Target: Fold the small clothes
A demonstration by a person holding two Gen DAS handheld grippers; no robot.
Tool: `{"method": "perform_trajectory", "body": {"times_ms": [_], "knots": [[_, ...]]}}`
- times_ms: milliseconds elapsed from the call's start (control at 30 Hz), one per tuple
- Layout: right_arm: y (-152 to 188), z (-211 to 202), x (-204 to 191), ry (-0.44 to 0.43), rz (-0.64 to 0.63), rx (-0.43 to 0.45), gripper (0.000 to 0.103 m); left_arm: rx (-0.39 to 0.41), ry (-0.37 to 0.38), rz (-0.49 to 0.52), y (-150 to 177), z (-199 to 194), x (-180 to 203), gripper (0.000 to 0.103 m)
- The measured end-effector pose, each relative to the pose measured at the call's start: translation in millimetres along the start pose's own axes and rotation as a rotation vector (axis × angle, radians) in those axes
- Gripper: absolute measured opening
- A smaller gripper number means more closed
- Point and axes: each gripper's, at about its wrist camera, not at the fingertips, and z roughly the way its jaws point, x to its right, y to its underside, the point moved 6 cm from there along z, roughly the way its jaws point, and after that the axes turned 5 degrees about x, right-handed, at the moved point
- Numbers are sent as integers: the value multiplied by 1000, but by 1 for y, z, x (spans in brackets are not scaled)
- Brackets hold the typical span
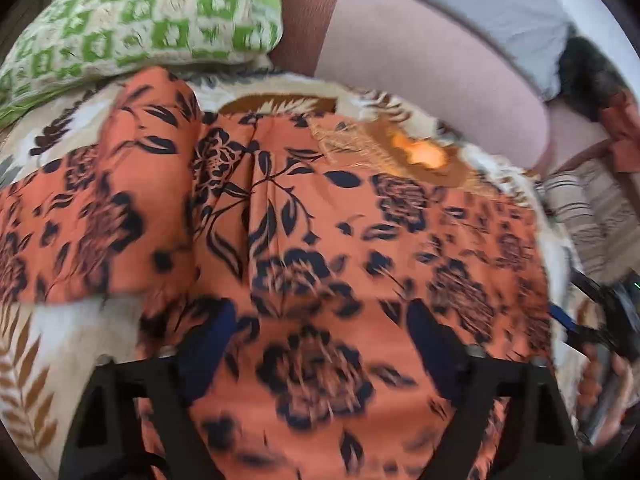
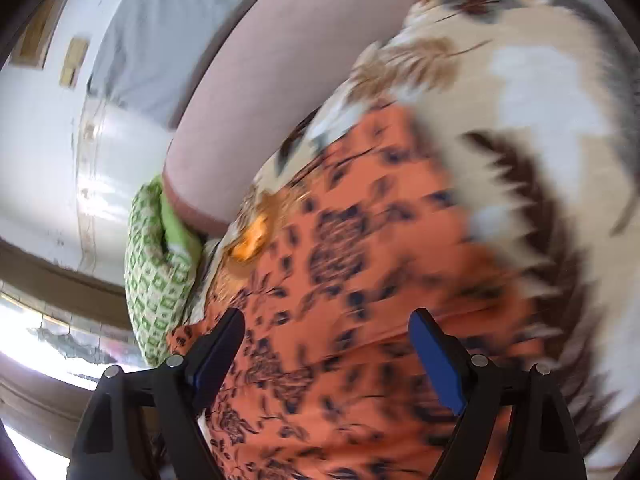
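An orange garment (image 1: 320,216) with a dark flower print lies spread on a cream blanket with a leaf pattern (image 1: 44,360). One flap of it (image 1: 100,200) lies to the left. My left gripper (image 1: 320,336) hovers over the garment's near part, its blue-padded fingers (image 1: 208,344) wide apart and nothing pinched between them. In the right wrist view the same garment (image 2: 360,280) runs under my right gripper (image 2: 328,332), which is open too, with its pads (image 2: 436,356) clear of the cloth. Both views are blurred.
A green and white patterned pillow (image 1: 152,20) lies at the far left of the bed, beside a pink padded cushion (image 1: 420,60). The leaf blanket (image 2: 520,100) spreads beyond the garment. A dark tool with a blue part (image 1: 592,308) shows at the right edge.
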Motion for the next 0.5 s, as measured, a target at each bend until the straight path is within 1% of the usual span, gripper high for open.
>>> {"method": "perform_trajectory", "body": {"times_ms": [33, 67, 100, 167, 200, 233, 267, 300, 333, 367, 400, 433, 467, 500], "knots": [[-10, -8, 8, 31, -17, 19, 86, -8, -16, -2, -1, 8, -2, 70], [-17, -11, 16, 54, -27, 30, 86, -23, -38, -6, -2, 18, -6, 64], [-24, -10, 20, 79, -38, 26, 86, -34, -64, -4, -3, 27, -10, 54], [-34, -3, 23, 95, -80, -9, 86, -4, -87, 24, -6, 30, -9, 53], [-32, 13, 23, 147, -126, -76, 85, -2, -103, 32, -7, 32, -8, 52], [-29, 26, 27, 193, -153, -126, 75, -2, -115, 35, -7, 33, -7, 52], [-25, 36, 31, 255, -188, -159, 64, 0, -125, 35, -8, 33, -7, 52], [-26, 37, 31, 313, -238, -153, 40, 1, -130, 36, -8, 34, -8, 52], [-27, 34, 27, 291, -242, -150, 20, 3, -133, 39, -8, 34, -8, 52], [-29, 27, 22, 273, -242, -137, 18, 9, -135, 51, -8, 34, -7, 52], [-34, 17, 17, 295, -281, -92, 18, 12, -136, 62, -8, 33, -7, 52], [-36, 16, 19, 326, -303, -78, 18, 16, -134, 75, -7, 34, -6, 53], [-35, 22, 28, 363, -301, -105, 18, 19, -137, 81, -7, 35, -5, 54], [-31, 32, 37, 382, -285, -139, 18, 21, -138, 89, -7, 34, -4, 55]]}}
